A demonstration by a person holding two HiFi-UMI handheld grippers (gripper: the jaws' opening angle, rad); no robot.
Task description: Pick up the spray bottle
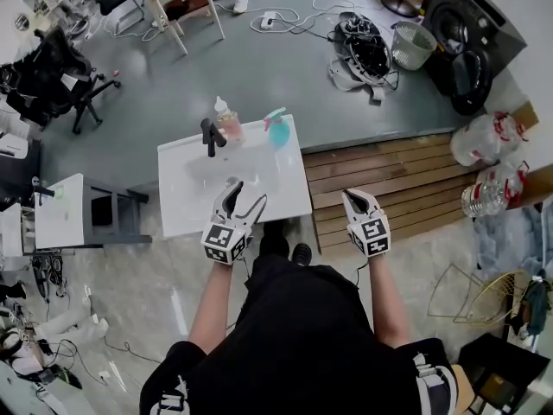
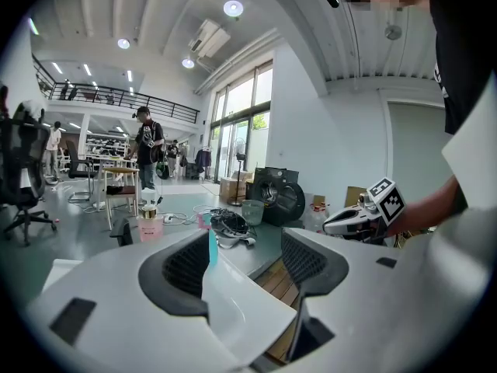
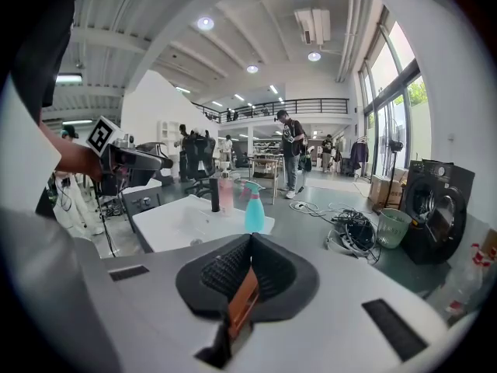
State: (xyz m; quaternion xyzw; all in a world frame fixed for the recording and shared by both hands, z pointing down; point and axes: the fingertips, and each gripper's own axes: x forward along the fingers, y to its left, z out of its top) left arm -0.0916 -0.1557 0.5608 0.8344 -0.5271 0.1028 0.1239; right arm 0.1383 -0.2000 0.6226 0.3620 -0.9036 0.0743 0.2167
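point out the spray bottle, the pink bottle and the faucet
spray bottle [image 1: 278, 134], head view, on its blue body
pink bottle [image 1: 230, 128], head view, on its pink body
faucet [image 1: 209, 137], head view, on its black post

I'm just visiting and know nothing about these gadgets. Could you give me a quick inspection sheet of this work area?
Surface: white sink top, basin bare.
Job's things: teal spray bottle upright at the far right corner, untouched.
Clutter: pink bottle and black faucet beside it.
Grippers: left gripper open over the near edge, nothing gripped; right gripper shut, empty, off the sink's right side.
Cables: white cords loose on the floor beyond.
Surroundings: washer, mesh bin, water jugs, office chair.
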